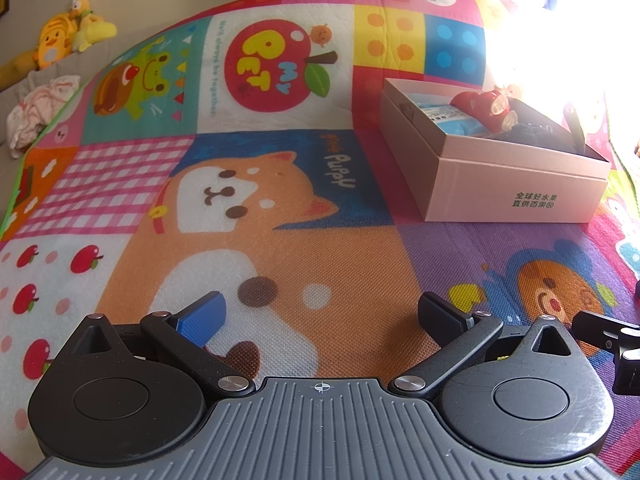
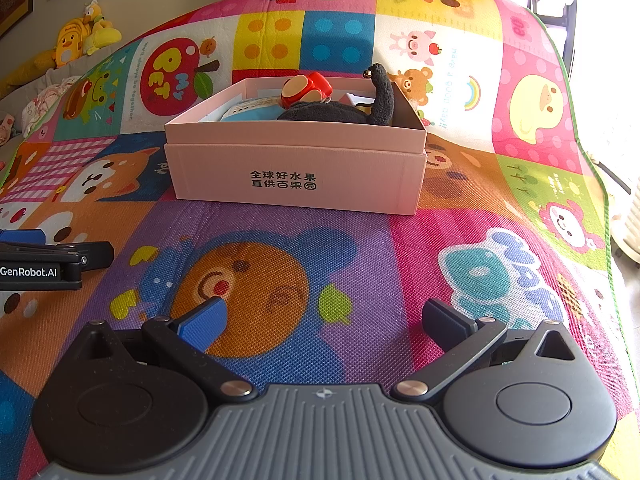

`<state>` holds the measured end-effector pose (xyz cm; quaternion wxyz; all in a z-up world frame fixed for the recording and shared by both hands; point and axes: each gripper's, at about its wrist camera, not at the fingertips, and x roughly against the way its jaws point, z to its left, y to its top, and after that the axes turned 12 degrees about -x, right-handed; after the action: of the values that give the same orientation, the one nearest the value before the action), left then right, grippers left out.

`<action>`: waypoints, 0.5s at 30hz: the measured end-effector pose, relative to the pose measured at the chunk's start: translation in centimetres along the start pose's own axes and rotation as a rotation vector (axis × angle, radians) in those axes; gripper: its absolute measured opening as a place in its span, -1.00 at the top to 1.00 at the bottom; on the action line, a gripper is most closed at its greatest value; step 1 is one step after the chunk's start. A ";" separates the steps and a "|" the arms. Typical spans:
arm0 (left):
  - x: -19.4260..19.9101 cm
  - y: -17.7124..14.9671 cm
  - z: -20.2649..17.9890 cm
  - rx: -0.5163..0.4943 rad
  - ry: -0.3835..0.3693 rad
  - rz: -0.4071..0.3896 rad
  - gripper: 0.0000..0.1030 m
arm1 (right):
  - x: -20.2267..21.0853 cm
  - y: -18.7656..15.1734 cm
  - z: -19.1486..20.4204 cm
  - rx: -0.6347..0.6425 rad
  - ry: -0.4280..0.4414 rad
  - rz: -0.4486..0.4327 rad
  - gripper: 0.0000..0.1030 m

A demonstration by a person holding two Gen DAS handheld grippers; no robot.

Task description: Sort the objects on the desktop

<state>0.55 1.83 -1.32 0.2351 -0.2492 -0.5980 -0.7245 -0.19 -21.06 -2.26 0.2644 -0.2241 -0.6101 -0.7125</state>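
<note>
L gripper point(image 1: 320, 316) low over cartoon play mat point(image 1: 280, 240), jaws spread wide, nothing btwn them. R gripper point(image 2: 324, 320) same: spread, empty, over orange bear print. Pink box point(image 2: 296, 160) sits on mat ahead of both, open top. Inside: red toy point(image 2: 306, 88), black plush point(image 2: 340, 110) w/ one limb poking up above rim, blue-white packet point(image 2: 248, 112). Yellow plushies point(image 1: 68, 34) on ledge far left.
</note>
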 end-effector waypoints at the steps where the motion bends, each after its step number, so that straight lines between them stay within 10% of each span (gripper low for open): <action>1: 0.0 0.0 0.0 -0.002 0.001 0.000 -1.00 | 0.0 0.0 0.0 0.000 0.000 0.000 -1.00; 15: 0.1 0.0 0.0 0.000 -0.001 -0.001 -1.00 | 0.0 0.0 0.0 0.000 0.000 0.000 -1.00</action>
<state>0.45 1.86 -1.27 0.2345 -0.2496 -0.5982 -0.7245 -0.17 -21.05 -2.22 0.2644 -0.2243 -0.6101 -0.7124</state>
